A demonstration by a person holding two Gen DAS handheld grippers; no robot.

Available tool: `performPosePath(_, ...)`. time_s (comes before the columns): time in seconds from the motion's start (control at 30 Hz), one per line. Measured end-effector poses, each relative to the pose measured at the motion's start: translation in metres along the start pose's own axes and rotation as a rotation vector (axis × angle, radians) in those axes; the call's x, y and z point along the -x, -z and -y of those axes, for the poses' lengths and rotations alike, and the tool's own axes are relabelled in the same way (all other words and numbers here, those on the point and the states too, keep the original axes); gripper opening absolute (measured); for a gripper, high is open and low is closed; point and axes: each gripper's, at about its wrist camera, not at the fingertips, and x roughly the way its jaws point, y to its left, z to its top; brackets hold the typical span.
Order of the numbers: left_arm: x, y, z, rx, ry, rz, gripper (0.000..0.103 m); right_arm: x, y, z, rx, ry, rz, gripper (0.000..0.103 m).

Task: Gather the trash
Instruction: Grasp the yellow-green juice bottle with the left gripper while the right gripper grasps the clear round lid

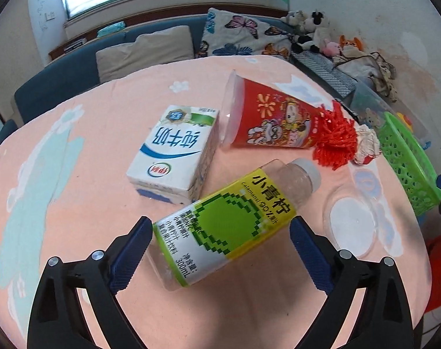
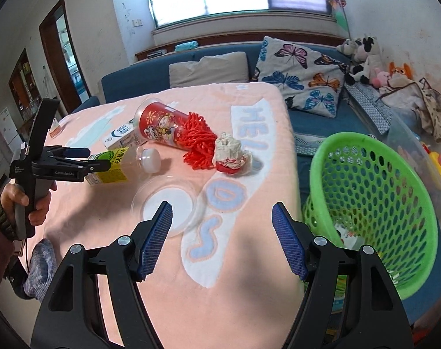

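Trash lies scattered on the pink tablecloth [image 1: 74, 174], and places below are given from the clear plastic bottle [image 1: 235, 218] with its yellow-green label and white cap, lying on its side. Just beyond the bottle sits a white-and-blue milk carton [image 1: 173, 157]; past its capped end lies a tipped red cup [image 1: 272, 119] with red tassel threads [image 1: 334, 139] spilling out, and a crumpled paper wad [image 1: 366, 142] beside those. A clear round lid [image 1: 351, 224] rests flat to the bottle's right.

The left gripper [image 1: 220, 232] stands wide, its blue pads flanking the bottle's lower half; the near-left pad seems to touch the label, though the fisheye view makes contact uncertain.

Only the right wrist view shows the person's hand [image 2: 25, 200] on the left gripper's handle and the inside of the green basket [image 2: 374, 203] off the table's edge, far right of the bottle, with some litter in it. The right gripper [image 2: 223, 238] hangs open and empty over the cloth near the lid.
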Motion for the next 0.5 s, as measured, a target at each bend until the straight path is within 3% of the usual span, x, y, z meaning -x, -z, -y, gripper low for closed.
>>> performPosePath(0.33, -0.006, -0.003, 0.01, -0.065, -0.01, -0.008, 0.092, -0.004, -0.001, 0.0, -0.005, 0.001, -0.006, 0.071)
performPosePath(0.5, -0.003, 0.0, 0.019, -0.103, 0.027, -0.015, 0.092, -0.004, 0.0, 0.003, -0.009, 0.0, -0.007, 0.071)
